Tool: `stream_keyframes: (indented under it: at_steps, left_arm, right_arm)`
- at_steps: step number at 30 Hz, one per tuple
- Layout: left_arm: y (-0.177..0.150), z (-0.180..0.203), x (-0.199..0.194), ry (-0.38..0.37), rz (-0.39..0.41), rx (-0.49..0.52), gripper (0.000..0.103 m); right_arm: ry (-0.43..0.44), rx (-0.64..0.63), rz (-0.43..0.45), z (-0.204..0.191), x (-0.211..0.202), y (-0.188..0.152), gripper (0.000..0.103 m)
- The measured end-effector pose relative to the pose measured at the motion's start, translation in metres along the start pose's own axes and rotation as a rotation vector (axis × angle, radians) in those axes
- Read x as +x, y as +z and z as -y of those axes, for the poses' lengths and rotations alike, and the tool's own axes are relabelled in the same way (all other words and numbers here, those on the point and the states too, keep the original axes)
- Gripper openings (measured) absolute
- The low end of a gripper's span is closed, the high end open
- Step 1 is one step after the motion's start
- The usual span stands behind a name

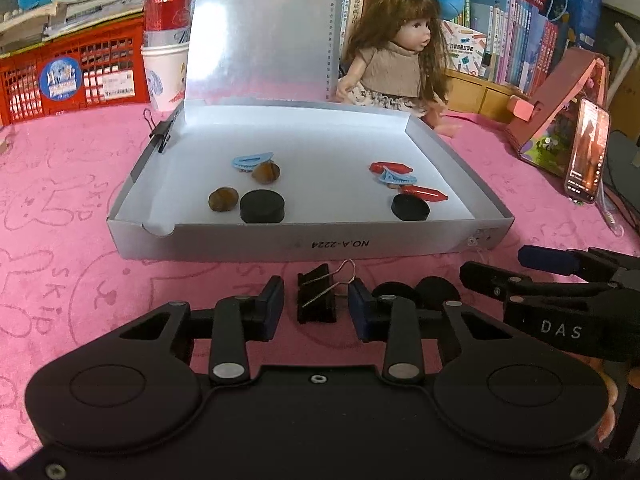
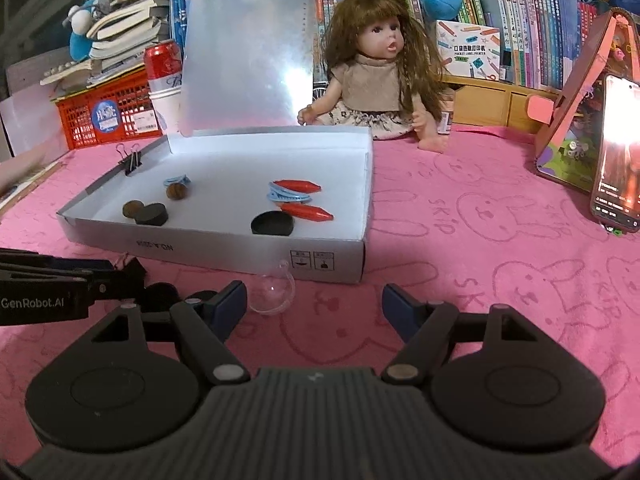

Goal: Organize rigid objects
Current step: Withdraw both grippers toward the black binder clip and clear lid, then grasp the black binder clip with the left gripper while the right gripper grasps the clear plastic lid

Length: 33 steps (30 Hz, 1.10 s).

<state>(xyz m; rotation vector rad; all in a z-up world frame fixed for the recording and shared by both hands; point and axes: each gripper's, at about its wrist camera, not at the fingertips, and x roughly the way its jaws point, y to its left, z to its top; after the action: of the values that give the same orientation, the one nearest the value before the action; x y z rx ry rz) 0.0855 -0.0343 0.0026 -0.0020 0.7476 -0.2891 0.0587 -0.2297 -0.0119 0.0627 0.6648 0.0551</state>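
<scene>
A shallow grey box (image 1: 304, 246) (image 2: 224, 252) with its lid raised lies on the pink cloth. It holds two black discs (image 1: 262, 207), two brown nuts (image 1: 223, 199), blue clips (image 1: 252, 160) and red pieces (image 1: 424, 193). My left gripper (image 1: 316, 304) is open with a black binder clip (image 1: 316, 300) lying on the cloth between its fingers. Two more black discs (image 1: 436, 290) lie just right of it. My right gripper (image 2: 312, 306) is open, with a clear plastic half-dome (image 2: 274, 294) near its left finger. It also shows at the right in the left wrist view (image 1: 544, 272).
A doll (image 2: 376, 80) sits behind the box. A red crate (image 1: 68, 76), a red can on a paper cup (image 1: 166, 40) and books stand at the back. A lit phone (image 2: 620, 152) leans on a stand at the right. A binder clip (image 2: 130, 160) grips the box's left wall.
</scene>
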Motion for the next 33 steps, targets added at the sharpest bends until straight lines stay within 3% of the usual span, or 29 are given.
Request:
stream_keyframes:
  at_steps: [8, 12, 16, 21, 25, 33]
  left_arm:
    - [-0.004, 0.006, 0.002, 0.030, 0.023, 0.048, 0.035]
    - [-0.005, 0.003, -0.001, 0.036, 0.024, 0.044, 0.024]
    - [-0.006, -0.001, -0.006, 0.030, 0.017, 0.033, 0.021]
    - [-0.008, -0.006, -0.013, 0.029, 0.008, 0.017, 0.020]
    - [-0.010, -0.008, -0.018, 0.029, 0.011, 0.015, 0.020]
    - [-0.012, -0.007, -0.028, 0.028, 0.023, 0.024, 0.020]
  right_arm:
    - [0.009, -0.014, -0.003, -0.003, 0.002, 0.002, 0.081]
    - [0.013, -0.036, -0.002, -0.007, 0.002, 0.002, 0.080]
    - [0.012, -0.054, -0.005, -0.010, 0.003, 0.002, 0.076]
    - [0.021, -0.070, -0.017, -0.013, 0.003, 0.003, 0.049]
    - [0.023, -0.089, -0.014, -0.017, 0.002, 0.004, 0.033]
    - [0.034, -0.092, -0.003, -0.017, -0.005, 0.002, 0.033]
